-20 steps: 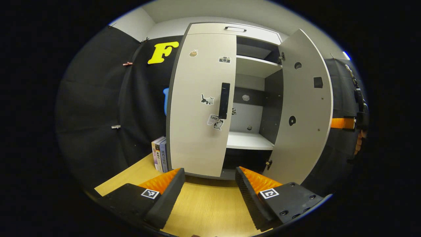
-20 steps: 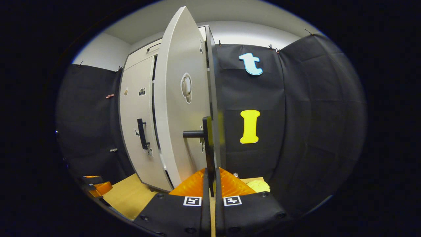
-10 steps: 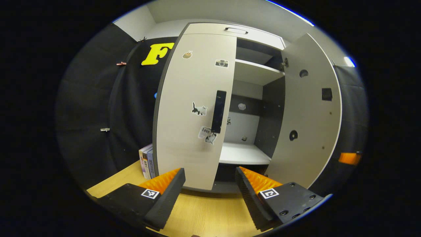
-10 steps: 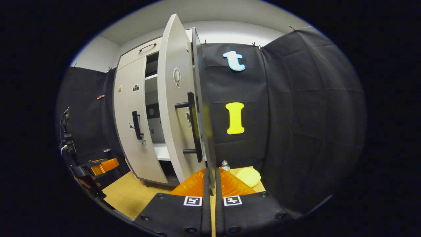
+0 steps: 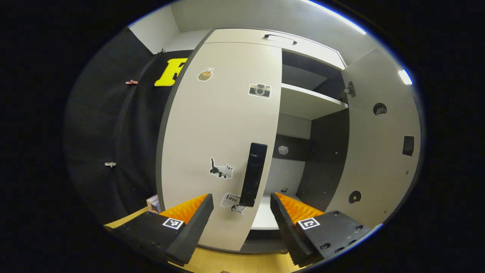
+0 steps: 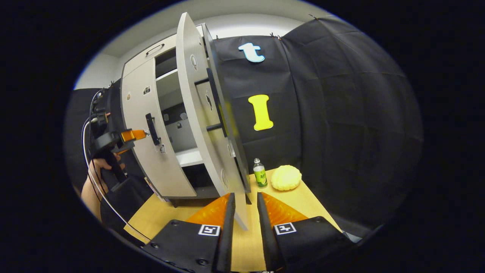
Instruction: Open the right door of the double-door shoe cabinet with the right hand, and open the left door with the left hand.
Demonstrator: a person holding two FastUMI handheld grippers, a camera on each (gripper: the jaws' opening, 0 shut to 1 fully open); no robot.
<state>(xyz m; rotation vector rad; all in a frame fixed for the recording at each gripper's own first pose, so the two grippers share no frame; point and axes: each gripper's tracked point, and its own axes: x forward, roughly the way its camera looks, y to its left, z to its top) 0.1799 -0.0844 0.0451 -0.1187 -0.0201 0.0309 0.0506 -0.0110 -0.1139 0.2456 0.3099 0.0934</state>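
Shoe cabinet (image 5: 303,45) way bigger in the left gripper view than a second ago, so clearly closing in. Right door (image 5: 379,151) swung wide open already, shelves showing, so that half looks done. Left door (image 5: 216,144) still shut flat against the frame. Left door handle (image 5: 253,174) now sitting just above and between the fingers of the left gripper (image 5: 241,212), spread wide, not touching anything yet. Right gripper (image 6: 245,223) backed off from the right door's handle (image 6: 216,102), fingers nearly together with just a thin gap, pinching nothing, door's bottom edge only lined up between them. Next up, probably: pinch that left handle and pull.
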